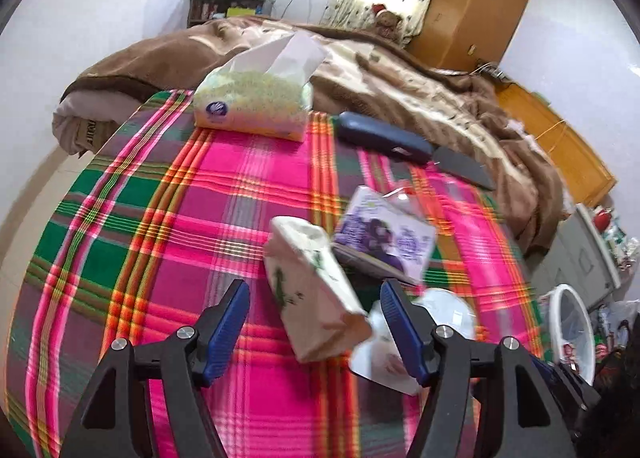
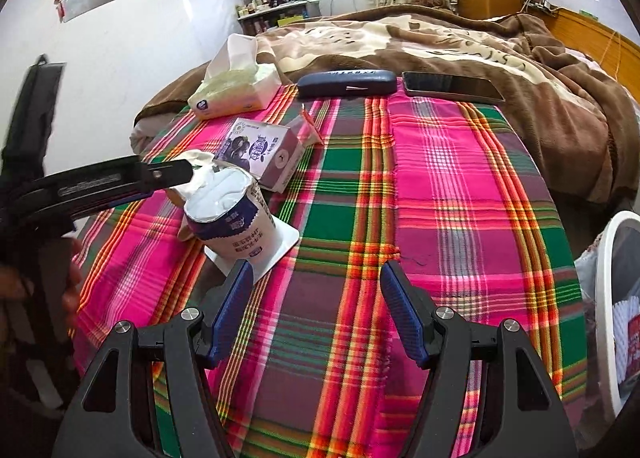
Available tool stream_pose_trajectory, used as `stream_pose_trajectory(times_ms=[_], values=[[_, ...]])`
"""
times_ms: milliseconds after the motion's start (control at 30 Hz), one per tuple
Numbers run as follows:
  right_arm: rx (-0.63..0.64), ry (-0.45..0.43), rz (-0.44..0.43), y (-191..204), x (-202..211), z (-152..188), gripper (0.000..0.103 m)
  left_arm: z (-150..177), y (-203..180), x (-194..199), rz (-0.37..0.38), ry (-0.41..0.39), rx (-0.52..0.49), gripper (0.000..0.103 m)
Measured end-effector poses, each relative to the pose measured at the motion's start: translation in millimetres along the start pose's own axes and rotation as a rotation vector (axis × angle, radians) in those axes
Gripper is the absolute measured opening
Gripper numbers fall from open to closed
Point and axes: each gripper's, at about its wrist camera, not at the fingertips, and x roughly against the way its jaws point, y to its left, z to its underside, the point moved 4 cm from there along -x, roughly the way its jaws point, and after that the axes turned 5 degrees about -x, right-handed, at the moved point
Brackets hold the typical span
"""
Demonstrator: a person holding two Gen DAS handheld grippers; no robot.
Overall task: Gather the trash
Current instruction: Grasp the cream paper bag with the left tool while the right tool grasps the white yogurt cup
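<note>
A brown and white carton [image 1: 314, 290] lies on the plaid cloth between the open fingers of my left gripper [image 1: 316, 322], not gripped. A purple milk carton [image 1: 382, 240] lies just beyond it, also in the right wrist view [image 2: 260, 152]. A white yogurt cup [image 2: 232, 218] lies tipped on its side on the cloth, partly behind my left gripper's right finger in the left wrist view [image 1: 444, 308]. My right gripper [image 2: 316, 314] is open and empty over bare cloth, right of the cup. The left gripper tool [image 2: 100, 182] reaches in from the left above the cartons.
A tissue pack [image 1: 256, 98], a dark blue glasses case [image 1: 384, 136] and a phone [image 2: 452, 86] lie at the far edge of the plaid cloth [image 2: 440, 198]. A brown blanket [image 2: 500, 58] covers the bed behind. A white bin [image 2: 616, 298] stands at the right, off the bed edge.
</note>
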Motion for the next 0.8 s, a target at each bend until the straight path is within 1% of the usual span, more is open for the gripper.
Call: stream_pose_trajectory(times_ms=[33, 100, 167, 233, 300, 367, 400, 500, 533, 567, 600, 700, 800], values=[[-0.001, 0.001, 0.000, 1, -1, -1, 0.067, -2, 3, -6, -0.019, 0.015, 0.002, 0.068], [0.001, 0.003, -0.003, 3, -3, -1, 0.068, -3, 7, -13, -0.026, 0.031, 0.003, 0.068], [0.005, 0.005, -0.004, 7, -4, -2, 0.068, -4, 11, -22, -0.018, 0.049, 0.000, 0.068], [0.009, 0.006, -0.013, 11, -6, -3, 0.068, -3, 15, -30, 0.012, 0.074, 0.017, 0.068], [0.012, 0.008, -0.028, 14, -8, -3, 0.067, -3, 17, -33, 0.014, 0.082, 0.024, 0.068], [0.019, 0.014, -0.039, 19, -10, -3, 0.068, -2, 17, -39, 0.012, 0.092, 0.011, 0.071], [0.025, 0.016, -0.042, 22, -11, -2, 0.067, -1, 17, -42, 0.012, 0.102, 0.005, 0.071], [0.035, 0.018, -0.047, 28, -13, -3, 0.067, -1, 16, -43, -0.003, 0.093, -0.032, 0.070], [0.040, 0.013, -0.052, 30, -13, -3, 0.067, 0, 17, -42, -0.005, 0.091, -0.039, 0.066], [0.041, 0.011, -0.052, 31, -13, -4, 0.067, 0, 19, -41, -0.011, 0.089, -0.038, 0.060], [0.042, 0.010, -0.054, 33, -14, -4, 0.067, 0, 21, -40, -0.013, 0.088, -0.038, 0.057], [0.042, 0.008, -0.061, 39, -16, -7, 0.068, 1, 28, -37, 0.013, 0.082, -0.023, 0.054], [0.048, 0.006, -0.066, 45, -20, -10, 0.067, 2, 34, -34, 0.014, 0.077, -0.017, 0.051]])
